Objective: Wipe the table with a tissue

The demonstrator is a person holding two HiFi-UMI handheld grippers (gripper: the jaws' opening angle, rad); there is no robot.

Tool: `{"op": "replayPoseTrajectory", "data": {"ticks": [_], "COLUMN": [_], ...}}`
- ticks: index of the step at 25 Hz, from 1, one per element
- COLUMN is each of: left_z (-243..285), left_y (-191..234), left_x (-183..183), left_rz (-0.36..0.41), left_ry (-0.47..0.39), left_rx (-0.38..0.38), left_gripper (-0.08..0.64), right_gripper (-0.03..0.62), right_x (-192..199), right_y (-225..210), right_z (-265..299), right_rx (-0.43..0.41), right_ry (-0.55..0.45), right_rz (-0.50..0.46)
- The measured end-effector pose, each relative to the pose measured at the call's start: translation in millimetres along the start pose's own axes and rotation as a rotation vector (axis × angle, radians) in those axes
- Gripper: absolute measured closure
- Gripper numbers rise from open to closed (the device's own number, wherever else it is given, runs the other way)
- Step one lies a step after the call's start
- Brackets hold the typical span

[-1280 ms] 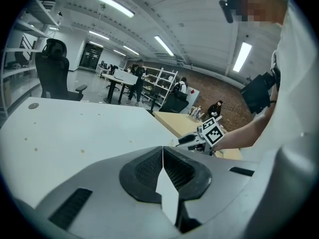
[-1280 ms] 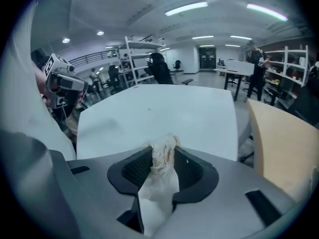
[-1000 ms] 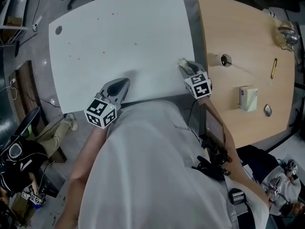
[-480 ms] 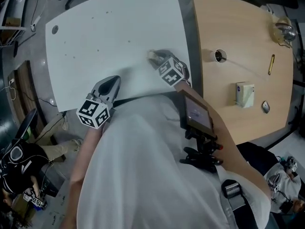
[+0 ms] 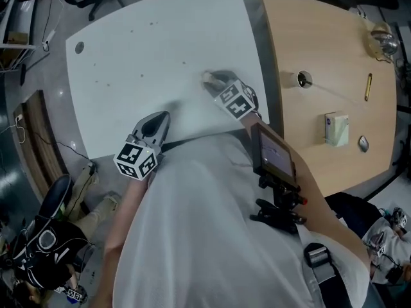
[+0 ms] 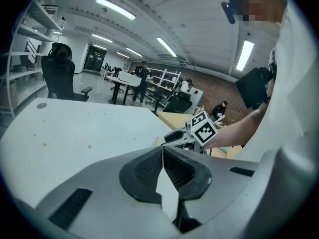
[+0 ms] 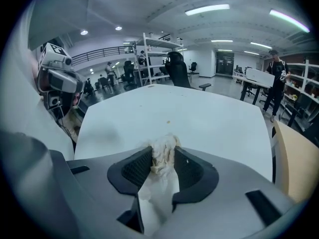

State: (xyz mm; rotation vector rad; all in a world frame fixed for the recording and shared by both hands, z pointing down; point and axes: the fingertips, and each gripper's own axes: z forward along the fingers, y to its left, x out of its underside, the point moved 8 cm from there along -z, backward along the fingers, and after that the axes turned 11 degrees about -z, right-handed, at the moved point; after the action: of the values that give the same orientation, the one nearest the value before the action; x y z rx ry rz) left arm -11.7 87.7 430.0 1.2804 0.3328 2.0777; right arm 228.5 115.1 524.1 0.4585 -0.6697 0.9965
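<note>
The right tool (image 5: 214,79) pinches a crumpled tissue (image 5: 206,76) between its jaws. In the right gripper view, the pads press on the tissue (image 7: 162,156) from both sides, and a wad of it sticks out past the tips of the right tool (image 7: 162,164). In the head view, the tissue is over the near right part of the white bench (image 5: 148,50), just inside its right edge. Whether the wad touches the surface cannot be told.

The left tool (image 5: 160,118) is over the near edge of the white bench, well apart from the right tool. In the left gripper view, the jaws of the left tool (image 6: 162,152) are pressed together at the tips with nothing between them. The right tool (image 6: 185,135) shows beyond them.

Small dark specks (image 5: 97,79) are scattered over the far left part of the white bench. A wooden bench (image 5: 321,50) stands just beside the white bench on the right. It carries a small box (image 5: 336,129) and a yellow pen (image 5: 368,88).
</note>
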Motion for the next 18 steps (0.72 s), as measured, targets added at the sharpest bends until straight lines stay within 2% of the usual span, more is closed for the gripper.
{"op": "replayPoseTrajectory", "data": {"ticks": [4,10,14,18], "left_z": [-11,-38,-54,-73], "left_y": [13,29,43,57], "left_x": [-1,-2,14,25], "left_rz": [0.001,-0.024,-0.074,-0.116], "left_ry": [-0.005,-0.052,-0.068,-0.093], "left_rx": [0.012,0.007,-0.025,-0.066], "left_gripper": [0.552,0.552,0.552,0.552], "right_gripper": [0.454,0.454,0.454,0.454], "right_x": [-7,-13,-22,-34], "right_y": [4,-13,-30,-40], "right_z": [4,13,29,41], "right_rx": [0.029,0.117,0.158,0.137], "right_ry": [-0.005,0.003,0.034,0.063], "right_rz": [0.048,0.028,-0.005,-0.092]}}
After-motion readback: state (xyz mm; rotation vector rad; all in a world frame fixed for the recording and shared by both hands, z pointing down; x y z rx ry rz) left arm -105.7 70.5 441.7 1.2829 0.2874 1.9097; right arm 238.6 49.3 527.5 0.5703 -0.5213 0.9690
